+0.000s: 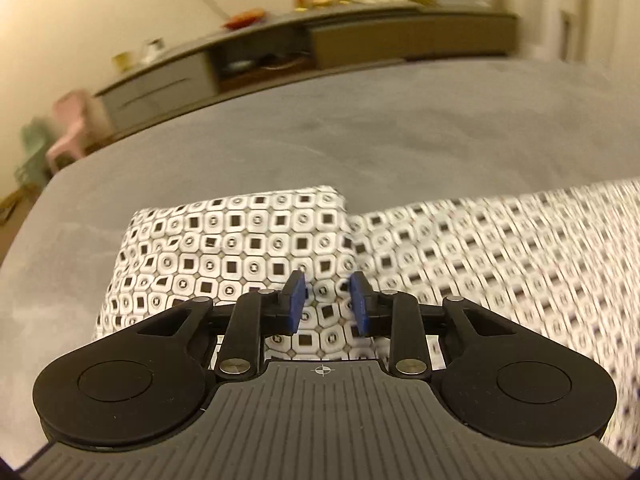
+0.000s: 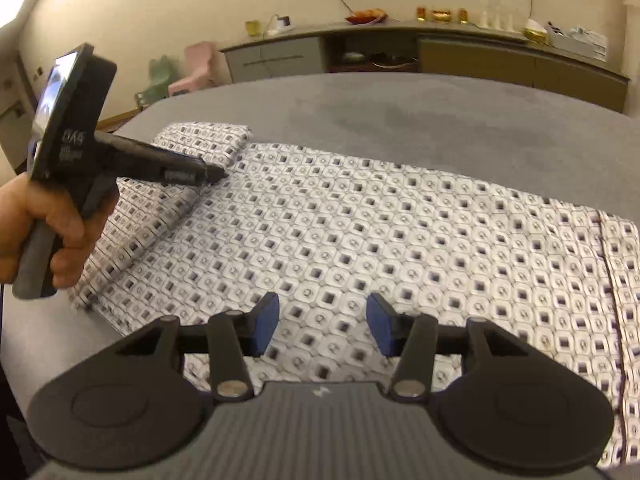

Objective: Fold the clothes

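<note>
In the left wrist view, a white garment printed with small dark squares and rings (image 1: 248, 248) is seen spread on a grey fabric-covered surface (image 1: 280, 140), with its left end already turned over into a thicker folded block. The left gripper (image 1: 325, 300) is held just above the cloth near that fold; its blue-padded jaws are a little apart, and nothing is clamped between them. In the right wrist view, the same patterned garment (image 2: 360, 232) is shown as a long band running from the folded left end to a dark-seamed hem at the right. The right gripper (image 2: 323, 322) is poised over the near edge with its jaws well apart and empty. The left gripper is also seen at the far left, gripped by a hand (image 2: 44, 224), its tip at the fold. One fold is judged done; the long right part is left to be folded.
</note>
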Demonstrator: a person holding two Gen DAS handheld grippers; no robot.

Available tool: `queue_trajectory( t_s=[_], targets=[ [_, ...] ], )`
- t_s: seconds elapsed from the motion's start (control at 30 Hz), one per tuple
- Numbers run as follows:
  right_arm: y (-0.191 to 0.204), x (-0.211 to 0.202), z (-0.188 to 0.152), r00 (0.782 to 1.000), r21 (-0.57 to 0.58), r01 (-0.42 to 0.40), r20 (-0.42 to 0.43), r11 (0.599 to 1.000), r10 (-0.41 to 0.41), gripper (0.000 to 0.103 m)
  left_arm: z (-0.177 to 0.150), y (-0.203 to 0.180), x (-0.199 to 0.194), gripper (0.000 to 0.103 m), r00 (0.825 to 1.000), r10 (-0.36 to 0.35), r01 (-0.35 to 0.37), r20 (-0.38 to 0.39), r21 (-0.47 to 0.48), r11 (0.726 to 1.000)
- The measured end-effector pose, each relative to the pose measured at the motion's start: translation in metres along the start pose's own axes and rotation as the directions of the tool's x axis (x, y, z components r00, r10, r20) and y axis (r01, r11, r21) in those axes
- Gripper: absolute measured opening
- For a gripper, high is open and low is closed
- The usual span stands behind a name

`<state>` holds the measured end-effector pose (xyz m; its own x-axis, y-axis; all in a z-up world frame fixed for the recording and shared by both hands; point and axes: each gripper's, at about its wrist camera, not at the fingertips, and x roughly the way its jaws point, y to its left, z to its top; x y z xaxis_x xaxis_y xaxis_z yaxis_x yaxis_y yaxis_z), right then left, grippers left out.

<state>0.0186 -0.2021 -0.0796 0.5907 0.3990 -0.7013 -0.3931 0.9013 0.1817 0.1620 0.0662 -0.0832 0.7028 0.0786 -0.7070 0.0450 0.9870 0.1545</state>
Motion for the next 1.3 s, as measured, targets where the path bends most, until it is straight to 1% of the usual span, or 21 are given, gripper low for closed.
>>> queue_trajectory(
  t_s=[0.07,0.17,0.27,0.3,0.43,0.47,0.53,0.63,0.7,0.73,0.77,0.8,0.87,0.97,1.07,1.1,1.13,1.2,1.23,1.27,1.3],
  targets=[
    [0.001,-0.002,-0.005,1.000,-0.023,0.014,0.009,1.000,-0.013,0.048,0.008,-0.001,0.007,0.020,0.999,0.050,-0.050,-0.007,-0.018,0.999],
    [0.000,-0.004,-0.008,1.000,-0.042,0.007,0.017,0.999,-0.006,0.048,0.017,-0.004,0.014,0.019,0.996,0.094,-0.094,-0.006,-0.042,0.995],
    [0.000,-0.005,-0.010,1.000,-0.051,0.001,0.014,0.999,0.000,0.048,0.019,0.000,0.007,0.019,1.000,0.013,-0.015,-0.019,-0.093,0.996],
    [0.000,-0.005,-0.010,1.000,-0.051,-0.001,0.013,0.999,0.002,0.048,0.018,0.003,0.002,0.021,0.999,-0.038,0.035,-0.020,-0.105,0.994],
    [0.003,-0.007,-0.011,1.000,-0.042,-0.006,0.001,0.999,0.006,0.049,-0.009,0.021,-0.046,0.021,0.990,-0.133,0.137,0.048,-0.099,0.986],
    [0.004,-0.008,-0.012,1.000,-0.039,-0.007,-0.001,0.999,0.007,0.050,-0.019,0.023,-0.053,0.021,0.990,-0.134,0.137,0.044,-0.101,0.985],
    [0.006,-0.009,-0.014,1.000,-0.035,-0.008,-0.001,0.999,0.008,0.054,-0.033,0.028,-0.049,0.021,0.993,-0.116,0.114,-0.017,-0.108,0.988],
    [0.002,-0.019,-0.019,1.000,0.024,0.006,0.021,1.000,-0.006,0.054,-0.042,0.035,-0.050,0.018,0.994,-0.107,0.103,-0.023,-0.140,0.985],
    [-0.010,-0.042,-0.026,0.994,0.120,0.045,0.093,0.992,-0.056,0.056,-0.032,0.027,-0.062,0.018,0.988,-0.152,0.152,0.011,-0.158,0.976],
    [-0.017,-0.056,-0.031,0.984,0.171,0.091,0.139,0.981,-0.116,0.059,-0.026,0.020,-0.069,0.019,0.983,-0.181,0.184,0.031,-0.156,0.971],
    [-0.025,-0.070,-0.037,0.967,0.223,0.135,0.180,0.965,-0.177,0.069,-0.019,0.009,-0.077,0.019,0.977,-0.208,0.213,0.046,-0.136,0.968],
    [-0.034,-0.081,-0.044,0.941,0.274,0.211,0.203,0.938,-0.271,0.076,-0.011,-0.007,-0.085,0.020,0.969,-0.242,0.247,0.059,-0.113,0.962],
    [-0.053,-0.093,-0.056,0.895,0.358,0.327,0.182,0.875,-0.408,0.077,0.004,-0.040,-0.100,0.023,0.944,-0.320,0.325,0.077,-0.067,0.943],
    [-0.077,-0.091,-0.064,0.884,0.429,0.374,0.103,0.823,-0.456,0.077,0.027,-0.098,-0.111,0.028,0.901,-0.432,0.433,0.045,-0.008,0.901],
    [-0.083,-0.084,-0.069,0.893,0.439,0.373,0.070,0.818,-0.445,0.070,0.044,-0.160,-0.113,0.032,0.863,-0.505,0.504,-0.009,0.058,0.862],
    [-0.080,-0.082,-0.069,0.889,0.416,0.389,0.066,0.822,-0.454,0.067,0.048,-0.180,-0.113,0.037,0.851,-0.525,0.525,-0.026,0.085,0.847],
    [-0.075,-0.079,-0.069,0.884,0.379,0.406,0.067,0.832,-0.462,0.065,0.052,-0.200,-0.111,0.037,0.842,-0.538,0.540,-0.049,0.112,0.834],
    [-0.065,-0.074,-0.068,0.875,0.304,0.438,0.071,0.846,-0.479,0.034,0.058,-0.235,-0.103,0.038,0.839,-0.535,0.544,-0.098,0.149,0.826],
    [-0.060,-0.072,-0.068,0.870,0.266,0.453,0.074,0.851,-0.487,0.029,0.060,-0.250,-0.097,0.038,0.835,-0.535,0.549,-0.127,0.164,0.819],
    [-0.056,-0.070,-0.068,0.875,0.237,0.449,0.081,0.862,-0.478,0.018,0.062,-0.265,-0.091,0.039,0.831,-0.534,0.556,-0.155,0.179,0.812],
    [-0.052,-0.069,-0.067,0.872,0.201,0.460,0.085,0.865,-0.483,0.015,0.065,-0.276,-0.084,0.039,0.829,-0.529,0.557,-0.181,0.195,0.807]
  ],
)
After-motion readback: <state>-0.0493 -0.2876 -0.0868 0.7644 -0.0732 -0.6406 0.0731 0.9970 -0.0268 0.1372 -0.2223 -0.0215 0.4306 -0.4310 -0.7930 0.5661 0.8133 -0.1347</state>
